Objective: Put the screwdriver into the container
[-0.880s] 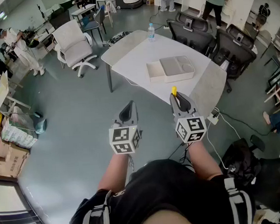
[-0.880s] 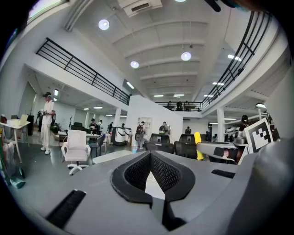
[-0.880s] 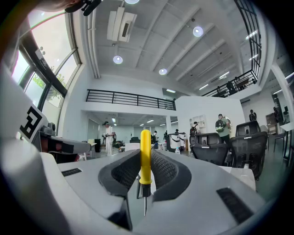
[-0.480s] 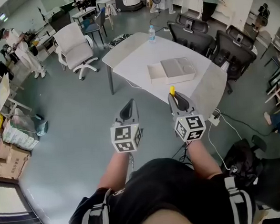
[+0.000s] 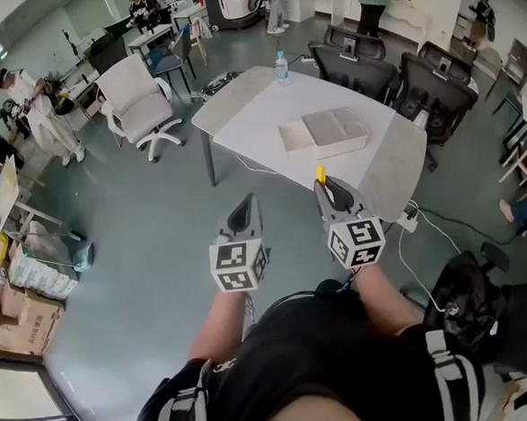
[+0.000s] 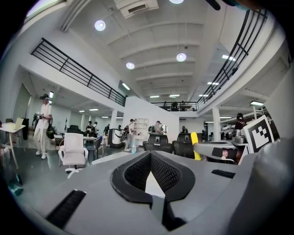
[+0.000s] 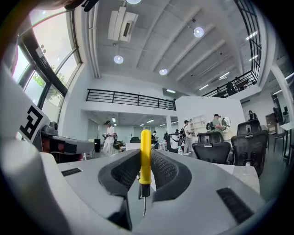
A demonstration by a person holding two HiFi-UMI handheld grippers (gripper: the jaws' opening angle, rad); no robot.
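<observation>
A yellow-handled screwdriver (image 7: pixel 145 158) stands upright between the jaws of my right gripper (image 7: pixel 146 170), handle up and metal tip pointing down; the gripper is shut on it. In the head view the yellow handle (image 5: pixel 320 174) pokes out past the right gripper (image 5: pixel 331 191), held in the air in front of the white table (image 5: pixel 257 115). On that table lies the container, a pale open box with its lid beside it (image 5: pixel 324 131). My left gripper (image 5: pixel 242 214) hangs beside the right one, jaws together with nothing between them (image 6: pixel 150 174).
A water bottle (image 5: pixel 281 65) stands at the table's far edge. Black office chairs (image 5: pixel 354 59) line the table's far right side, a white chair (image 5: pixel 141 104) stands to the left. A cable and plug (image 5: pixel 408 220) lie on the floor near the table corner. People stand around the room.
Both grippers have drifted slightly up and forward toward the table, the screwdriver still in the right one. The view shifted a little; the box stays in place.
</observation>
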